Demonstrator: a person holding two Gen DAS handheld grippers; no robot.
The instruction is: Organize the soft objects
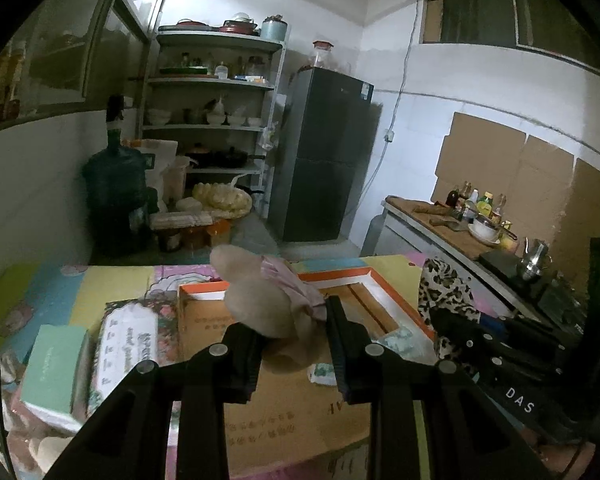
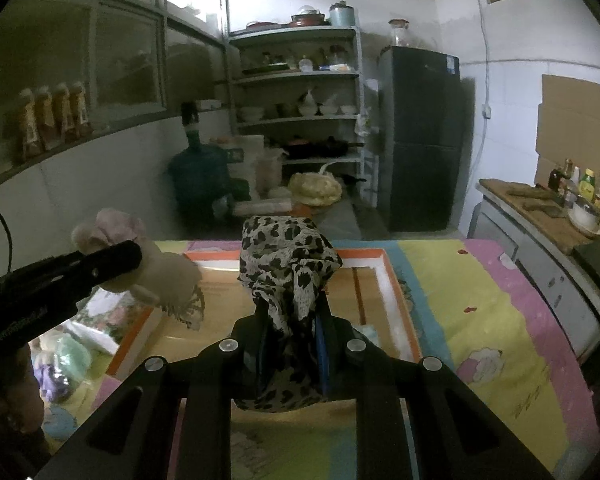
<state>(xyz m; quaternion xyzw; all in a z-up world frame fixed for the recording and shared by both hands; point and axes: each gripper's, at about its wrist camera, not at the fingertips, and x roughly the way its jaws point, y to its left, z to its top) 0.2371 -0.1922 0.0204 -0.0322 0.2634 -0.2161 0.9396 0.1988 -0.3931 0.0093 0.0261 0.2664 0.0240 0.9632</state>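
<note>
My left gripper [image 1: 290,326] is shut on a beige plush toy [image 1: 256,300] with pink striped cloth, held above an open cardboard box with an orange rim [image 1: 374,276]. The toy also shows in the right wrist view [image 2: 156,276], at the left gripper's tip. My right gripper [image 2: 290,316] is shut on a leopard-print cloth [image 2: 288,256], bunched above the same box [image 2: 396,280]. The cloth shows at the right of the left wrist view [image 1: 444,284].
The box lies on a table with a colourful cartoon cover [image 2: 480,300]. A green box [image 1: 54,364] and a floral box [image 1: 130,344] sit at the left. A counter with bottles [image 1: 472,204], a fridge [image 1: 324,152] and shelves [image 1: 216,120] stand behind.
</note>
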